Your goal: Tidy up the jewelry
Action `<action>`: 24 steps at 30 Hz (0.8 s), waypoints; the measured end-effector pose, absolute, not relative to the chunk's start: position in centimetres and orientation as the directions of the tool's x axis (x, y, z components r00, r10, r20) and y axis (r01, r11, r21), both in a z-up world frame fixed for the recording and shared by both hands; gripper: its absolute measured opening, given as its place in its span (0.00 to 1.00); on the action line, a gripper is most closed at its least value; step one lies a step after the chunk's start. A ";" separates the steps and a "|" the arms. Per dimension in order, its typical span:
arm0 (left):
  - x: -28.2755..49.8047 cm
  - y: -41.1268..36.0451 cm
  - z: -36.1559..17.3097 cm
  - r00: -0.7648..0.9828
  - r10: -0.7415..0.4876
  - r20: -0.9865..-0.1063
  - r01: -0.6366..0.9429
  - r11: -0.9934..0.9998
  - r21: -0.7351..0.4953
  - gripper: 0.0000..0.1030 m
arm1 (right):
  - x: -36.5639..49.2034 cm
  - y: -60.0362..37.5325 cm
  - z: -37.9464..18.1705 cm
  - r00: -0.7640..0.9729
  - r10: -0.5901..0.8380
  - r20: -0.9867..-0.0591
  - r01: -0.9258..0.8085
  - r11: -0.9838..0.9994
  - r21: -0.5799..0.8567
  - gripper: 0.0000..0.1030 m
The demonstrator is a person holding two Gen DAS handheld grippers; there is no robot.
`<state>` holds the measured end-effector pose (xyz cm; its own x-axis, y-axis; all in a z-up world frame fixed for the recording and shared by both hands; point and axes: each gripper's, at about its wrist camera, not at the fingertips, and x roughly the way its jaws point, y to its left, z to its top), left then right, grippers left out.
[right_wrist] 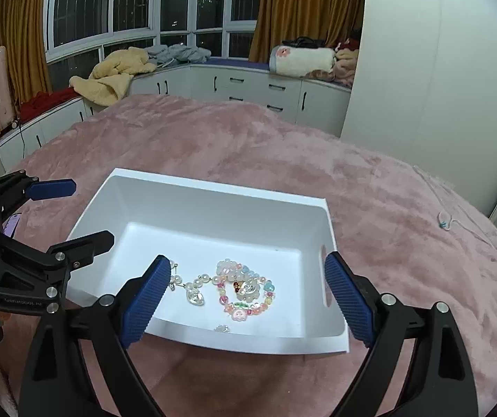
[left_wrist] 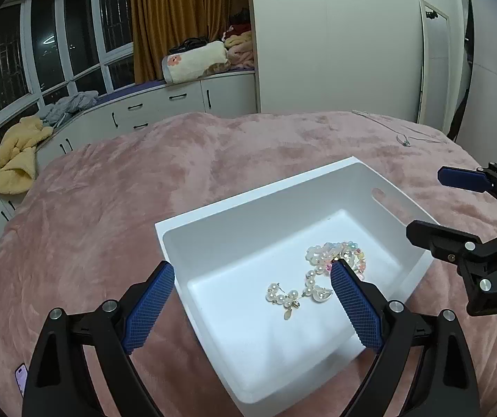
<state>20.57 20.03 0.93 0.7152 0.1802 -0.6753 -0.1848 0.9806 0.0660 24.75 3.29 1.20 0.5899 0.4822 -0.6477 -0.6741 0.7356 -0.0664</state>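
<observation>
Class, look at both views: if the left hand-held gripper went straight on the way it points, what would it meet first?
Probably the pearl jewelry lying in the white bin: it sits between the open left hand-held gripper fingers. Depth is unclear, so the bin's near rim might come first.

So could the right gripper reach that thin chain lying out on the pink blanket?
Probably yes. The right gripper is open and holds nothing, and the thin chain lies alone on bare pink blanket to its right, outside the white bin, with nothing between.
</observation>
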 end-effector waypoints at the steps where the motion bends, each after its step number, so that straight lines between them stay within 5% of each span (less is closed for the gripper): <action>1: 20.4 19.9 1.1 0.719 0.182 -0.671 -0.187 0.980 0.065 0.90 | 24.6 3.2 1.3 0.594 0.482 -0.644 -0.673 0.737 -0.069 0.89; 24: 15.9 18.0 1.1 0.758 0.207 -0.619 -0.259 0.966 0.006 0.95 | 20.4 0.6 2.2 0.655 0.536 -0.532 -0.639 0.769 -0.012 0.95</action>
